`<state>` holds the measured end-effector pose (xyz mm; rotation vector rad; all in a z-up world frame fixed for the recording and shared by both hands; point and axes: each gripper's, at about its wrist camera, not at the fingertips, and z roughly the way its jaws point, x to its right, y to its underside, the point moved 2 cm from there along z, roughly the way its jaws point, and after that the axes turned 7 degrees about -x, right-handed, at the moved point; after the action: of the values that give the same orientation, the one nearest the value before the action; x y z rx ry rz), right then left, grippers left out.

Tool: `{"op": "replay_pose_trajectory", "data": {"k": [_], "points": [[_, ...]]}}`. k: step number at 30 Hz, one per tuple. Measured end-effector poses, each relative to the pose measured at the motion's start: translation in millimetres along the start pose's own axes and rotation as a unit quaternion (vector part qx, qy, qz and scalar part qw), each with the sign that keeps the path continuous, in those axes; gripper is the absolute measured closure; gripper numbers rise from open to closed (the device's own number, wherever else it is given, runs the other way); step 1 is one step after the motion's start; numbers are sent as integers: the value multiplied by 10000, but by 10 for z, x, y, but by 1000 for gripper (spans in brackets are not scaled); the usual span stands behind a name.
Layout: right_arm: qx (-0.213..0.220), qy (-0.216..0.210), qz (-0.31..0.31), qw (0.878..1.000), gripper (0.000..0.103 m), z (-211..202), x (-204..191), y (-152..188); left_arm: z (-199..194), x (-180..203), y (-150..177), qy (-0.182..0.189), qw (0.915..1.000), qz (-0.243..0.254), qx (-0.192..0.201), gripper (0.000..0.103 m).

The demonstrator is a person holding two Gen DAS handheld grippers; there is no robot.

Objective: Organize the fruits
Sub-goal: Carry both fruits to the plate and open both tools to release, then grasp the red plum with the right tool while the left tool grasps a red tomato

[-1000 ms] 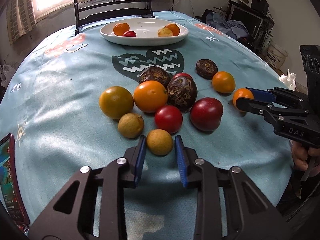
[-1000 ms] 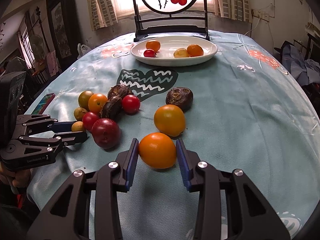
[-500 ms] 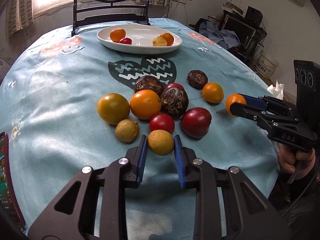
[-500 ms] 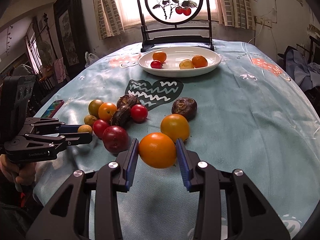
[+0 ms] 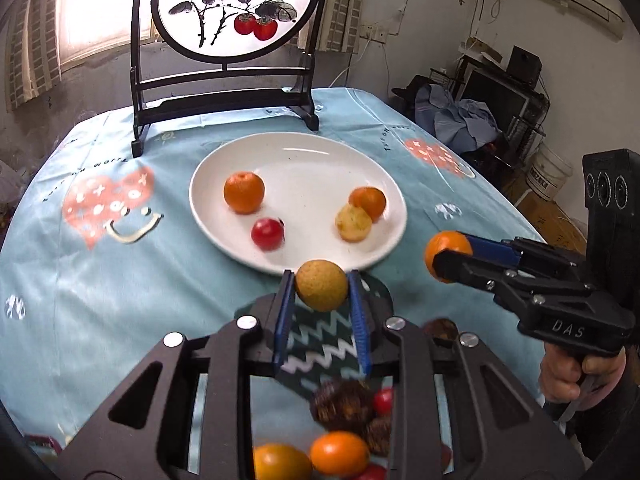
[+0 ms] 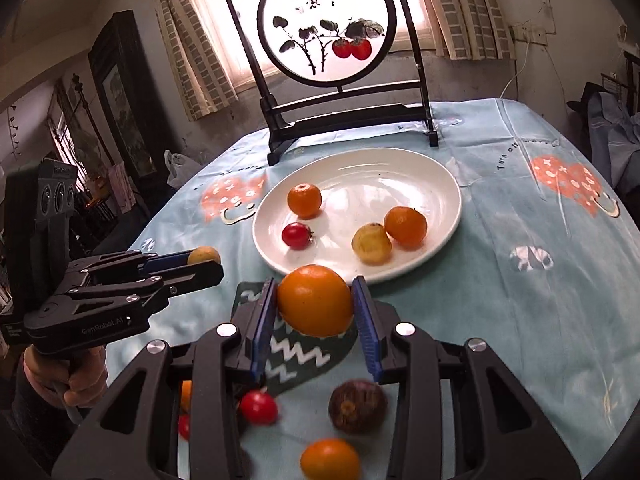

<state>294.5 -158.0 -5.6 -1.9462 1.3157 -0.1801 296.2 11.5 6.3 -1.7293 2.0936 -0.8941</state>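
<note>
The left claw (image 5: 321, 286) is squeezing a small round yellow-brown fruit (image 5: 321, 290) between its two blue pads, and it is holding it up in the air just at the near edge of the white plate (image 5: 304, 152). The right claw (image 6: 315, 300) is squeezing a big orange (image 6: 315, 300) between its blue pads too, and it is also holding it up off the table (image 6: 520, 320) by the near rim of the plate. Both claws are closed only as far as the fruit lets them.

Four fruits are sitting on the plate: two small oranges (image 6: 305, 199), one little red tomato (image 6: 297, 235) and one yellow fruit (image 6: 371, 243) that is touching one of the oranges. More fruits are lying on the blue cloth below the claws: a dark wrinkly brown one (image 6: 357, 405), a red one (image 6: 259, 407) and an orange one (image 6: 330, 460).

A round picture screen (image 6: 327, 26) with red fruit painted on it is standing behind the plate. A hand (image 6: 66, 376) is gripping the handle of the left claw.
</note>
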Motion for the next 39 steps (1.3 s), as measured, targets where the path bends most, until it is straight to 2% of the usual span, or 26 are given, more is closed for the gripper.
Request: {"op": "replay_pose_trajectory", "data": {"k": [4, 7, 10, 12, 13, 14, 16, 19, 23, 27, 34, 38, 39], "points": [[-188, 183, 79, 9996, 65, 398, 124, -306, 364, -118, -372, -248, 9996, -42, -137, 76], [-231, 238, 94, 9994, 65, 603, 203, -421, 578, -174, -521, -540, 9983, 59, -199, 76], [-319, 272, 81, 9991, 64, 738, 264, -497, 728, -282, -597, -605, 9976, -44, -321, 75], [-411, 236, 114, 9988, 52, 769, 298, -509, 736, -324, -625, -614, 9974, -153, -355, 50], [-359, 169, 139, 9991, 50, 736, 306, -502, 689, -334, -620, -614, 9975, -203, -286, 34], [-285, 146, 127, 9994, 47, 689, 302, -498, 619, -338, -607, -635, 9975, -247, -194, 24], [-198, 203, 48, 9996, 47, 581, 265, -494, 464, -313, -583, -652, 9975, -279, -70, 15], [-53, 107, 56, 9999, 46, 364, 200, -445, 220, -257, -500, -758, 9968, -248, 48, 8], [58, -29, -22, 10000, 45, 28, 40, -196, -87, -193, -204, -813, 9963, -276, 84, 4], [73, -102, -254, 9996, 45, -252, -189, 271, -323, -170, 241, -813, 9961, -328, 130, 4], [-314, -385, -494, 9975, 45, -410, -572, 1146, -562, -187, 1127, -979, 9932, -629, 89, 3], [-514, -136, -821, 9952, 45, -305, -744, 1405, -517, -199, 1500, -947, 9940, -540, -88, 3], [-578, 48, -891, 9943, 45, -273, -778, 1441, -486, -216, 1562, -898, 9940, -577, -250, 3]]}}
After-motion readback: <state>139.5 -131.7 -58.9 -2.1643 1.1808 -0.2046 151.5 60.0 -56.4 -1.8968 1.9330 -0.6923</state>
